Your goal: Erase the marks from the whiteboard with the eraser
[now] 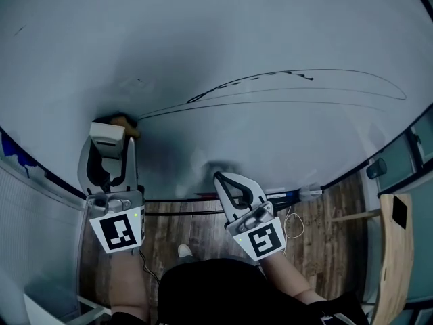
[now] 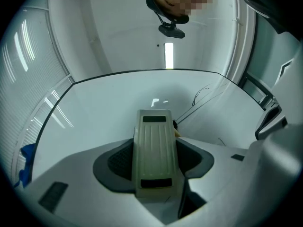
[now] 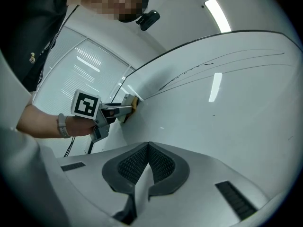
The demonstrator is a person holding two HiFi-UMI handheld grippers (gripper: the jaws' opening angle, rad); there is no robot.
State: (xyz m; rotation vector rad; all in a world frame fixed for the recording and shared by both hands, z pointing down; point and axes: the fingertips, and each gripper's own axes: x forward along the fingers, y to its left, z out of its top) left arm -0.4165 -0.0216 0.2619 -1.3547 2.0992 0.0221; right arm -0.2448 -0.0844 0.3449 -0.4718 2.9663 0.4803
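Note:
The whiteboard (image 1: 270, 32) fills the head view. Thin black marker lines (image 1: 284, 87) sweep across its middle and right, seen also as lines (image 3: 199, 67) in the right gripper view. My left gripper (image 1: 111, 147) is shut on the pale, ribbed eraser (image 1: 108, 134) and holds it against the board at the lines' left end. In the left gripper view the eraser (image 2: 154, 150) sits between the jaws, with the lines (image 2: 201, 96) just beyond. My right gripper (image 1: 220, 178) is shut and empty, its tip close to the board's lower edge; its pads (image 3: 163, 167) meet.
A ledge with markers (image 1: 284, 196) runs along the board's lower edge. A wooden chair (image 1: 396, 249) stands at the right on the wood floor. A white cable (image 1: 294, 225) hangs by my right gripper. Something blue (image 1: 17, 156) lies at the far left.

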